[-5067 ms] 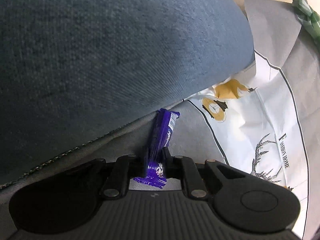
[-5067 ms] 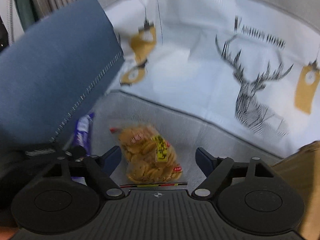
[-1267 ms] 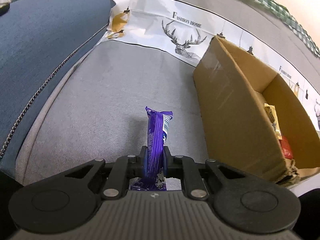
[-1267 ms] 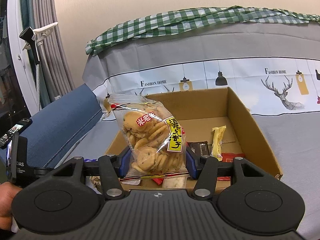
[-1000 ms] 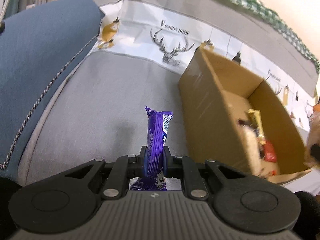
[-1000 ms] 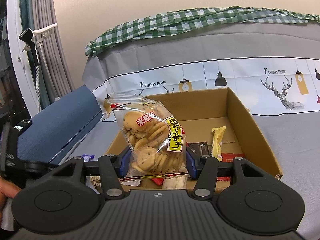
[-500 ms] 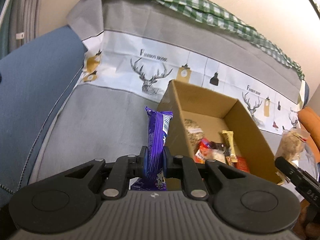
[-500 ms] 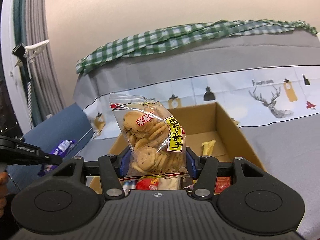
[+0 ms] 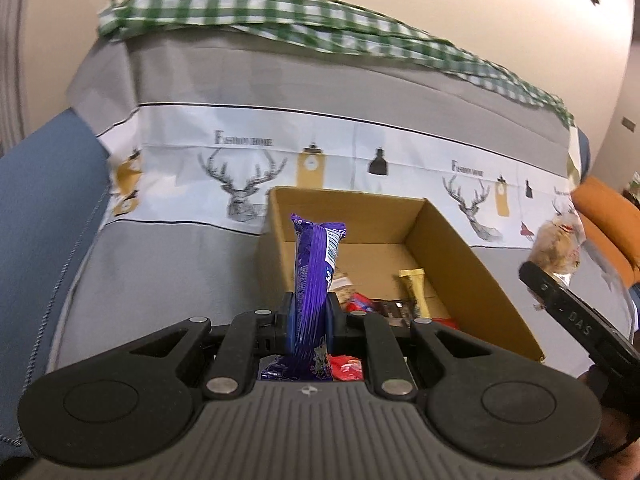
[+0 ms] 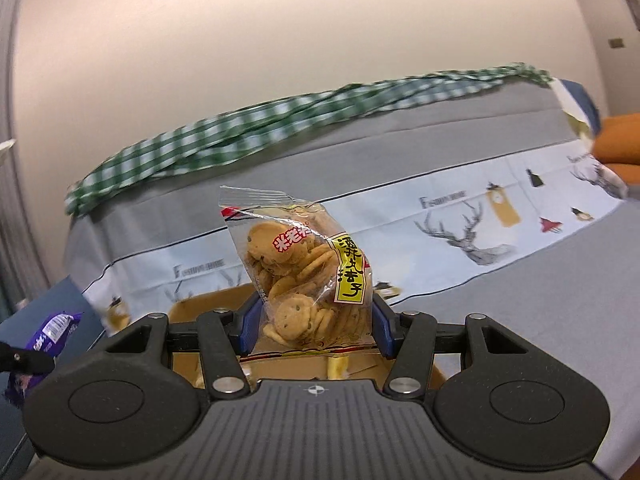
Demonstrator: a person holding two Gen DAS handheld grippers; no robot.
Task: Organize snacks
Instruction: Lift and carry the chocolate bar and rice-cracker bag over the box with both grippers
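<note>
My left gripper (image 9: 310, 308) is shut on a purple snack bar (image 9: 314, 268) that stands upright between its fingers, over the near edge of an open cardboard box (image 9: 460, 248). Inside the box lie a yellow bar (image 9: 416, 288), a dark bar and red packets. My right gripper (image 10: 314, 326) is shut on a clear bag of biscuits (image 10: 308, 276) with a yellow label, held above the same box (image 10: 208, 300). The bag and right gripper also show at the right of the left wrist view (image 9: 558, 244). The purple bar shows at the far left of the right wrist view (image 10: 50, 334).
The box sits on a grey sofa seat (image 9: 160, 264). A deer-print cover (image 9: 240, 176) and a green checked cloth (image 9: 280, 16) lie over the backrest. A blue cushion (image 9: 40, 200) is at the left, an orange cushion (image 9: 608, 216) at the right.
Both grippers have tilted up and moved closer over the box with their snacks. The left gripper has swung right, from beside the box to its near edge.
</note>
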